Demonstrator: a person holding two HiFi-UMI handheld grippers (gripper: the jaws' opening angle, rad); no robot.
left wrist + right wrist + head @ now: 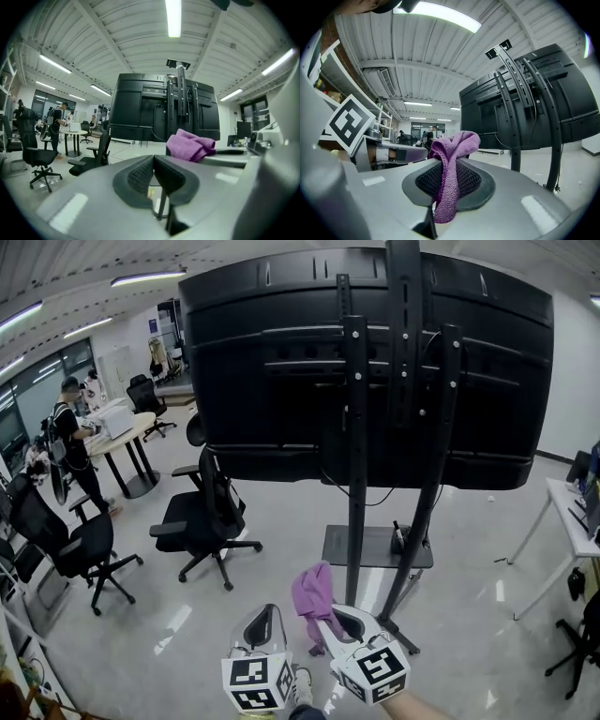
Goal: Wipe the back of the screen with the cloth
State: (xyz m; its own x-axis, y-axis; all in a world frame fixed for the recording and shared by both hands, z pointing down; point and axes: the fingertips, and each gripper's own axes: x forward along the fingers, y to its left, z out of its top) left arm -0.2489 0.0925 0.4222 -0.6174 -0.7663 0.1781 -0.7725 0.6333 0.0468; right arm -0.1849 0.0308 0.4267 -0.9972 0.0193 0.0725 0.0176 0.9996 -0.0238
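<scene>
The back of a large black screen (281, 362) on a black floor stand (356, 521) fills the upper head view, some way in front of both grippers. My right gripper (330, 615) is shut on a purple cloth (314, 594), which bunches above the jaws and hangs down between them (449, 178). My left gripper (265, 612) sits just left of it, shut with nothing between its black ridged pads (140, 176). The screen's back (140, 112) and the cloth (190, 145) also show in the left gripper view.
A black office chair (202, 521) stands left of the stand and another (70, 549) at far left. A person (70, 442) stands by a round table (127, 432) at the back left. A white desk (574, 512) is at the right edge. The stand's base plate (375, 547) lies on the floor.
</scene>
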